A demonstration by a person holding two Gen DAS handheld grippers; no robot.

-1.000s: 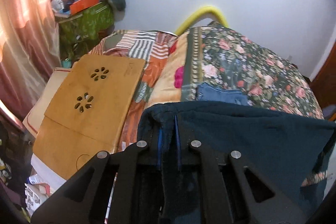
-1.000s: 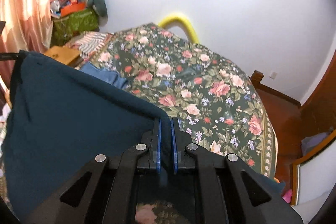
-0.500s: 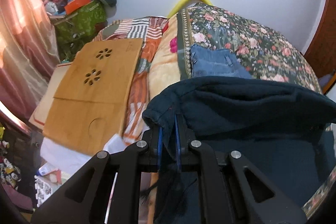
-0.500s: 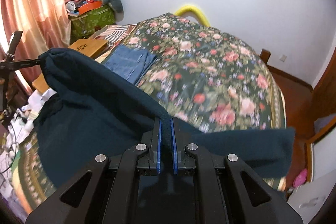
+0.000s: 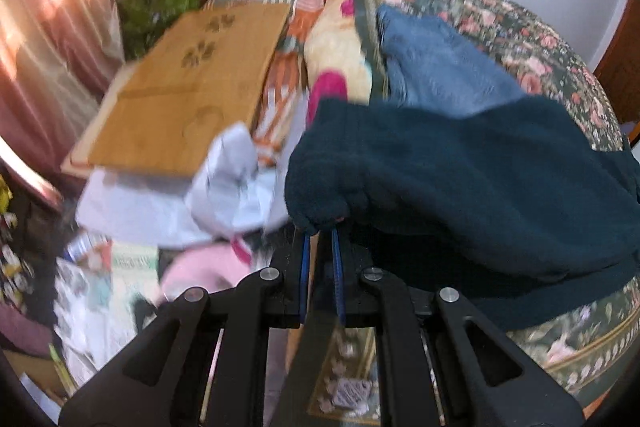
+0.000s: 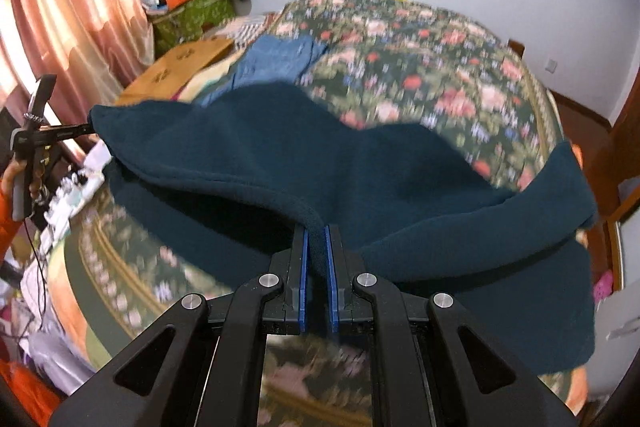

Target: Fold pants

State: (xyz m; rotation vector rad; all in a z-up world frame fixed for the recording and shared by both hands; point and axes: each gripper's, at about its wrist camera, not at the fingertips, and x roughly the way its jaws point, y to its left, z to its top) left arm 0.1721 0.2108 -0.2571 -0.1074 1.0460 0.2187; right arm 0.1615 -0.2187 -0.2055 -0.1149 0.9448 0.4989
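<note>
Dark teal fleece pants (image 5: 460, 183) (image 6: 304, 163) are stretched between my two grippers over a floral bedspread (image 6: 420, 59). My left gripper (image 5: 320, 233) is shut on one corner of the pants' edge, near the bed's left side. My right gripper (image 6: 315, 229) is shut on the other end of that same hemmed edge. In the right wrist view the left gripper (image 6: 86, 127) shows at the far left, held by a person's hand (image 6: 12, 173). The cloth sags in a fold, and its lower layer lies on the bed toward the right.
Folded blue jeans (image 5: 436, 67) (image 6: 280, 61) lie on the bed beyond the teal pants. A wooden lap tray (image 5: 188, 87) rests on striped bedding at the left. White cloth and clutter (image 5: 192, 195) fill the floor beside the bed. Pink curtains (image 6: 68, 11) hang left.
Both grippers have moved back toward the near end of the bed and sunk, carrying the pants' edge with them. The cloth now drapes lower, folded over itself on the bedspread.
</note>
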